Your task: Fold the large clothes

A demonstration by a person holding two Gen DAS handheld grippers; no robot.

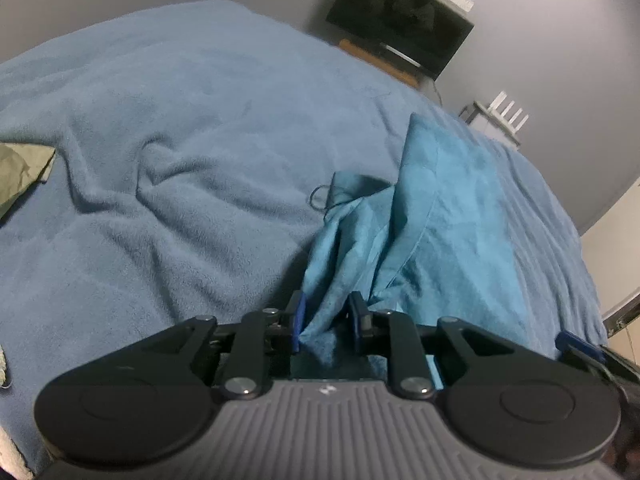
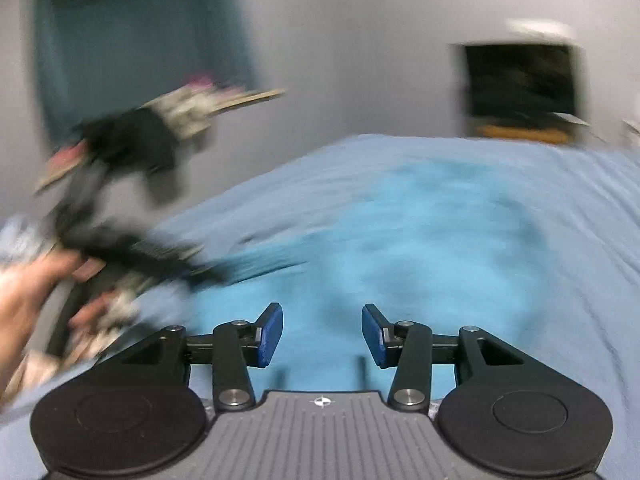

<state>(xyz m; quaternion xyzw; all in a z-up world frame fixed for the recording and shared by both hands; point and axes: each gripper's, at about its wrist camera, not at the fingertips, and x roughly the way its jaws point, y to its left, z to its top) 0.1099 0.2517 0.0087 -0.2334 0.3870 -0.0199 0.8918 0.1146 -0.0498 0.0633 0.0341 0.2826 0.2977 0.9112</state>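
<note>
A teal garment (image 1: 436, 216) lies bunched on the blue blanket (image 1: 180, 128) of a bed. My left gripper (image 1: 329, 320) is shut on a fold of the teal garment and lifts it, so the cloth rises from the jaws to a peak. In the blurred right wrist view the same garment (image 2: 400, 248) spreads over the blanket (image 2: 580, 208). My right gripper (image 2: 322, 332) is open and empty just above the cloth. The left gripper and the hand holding it (image 2: 132, 256) appear at the left, gripping the garment's edge.
A dark TV (image 1: 400, 16) stands on a wooden shelf by the grey wall beyond the bed. A white router (image 1: 504, 116) sits at the right. An olive cloth (image 1: 20, 172) lies at the bed's left edge. Clothes hang at the left wall (image 2: 160, 132).
</note>
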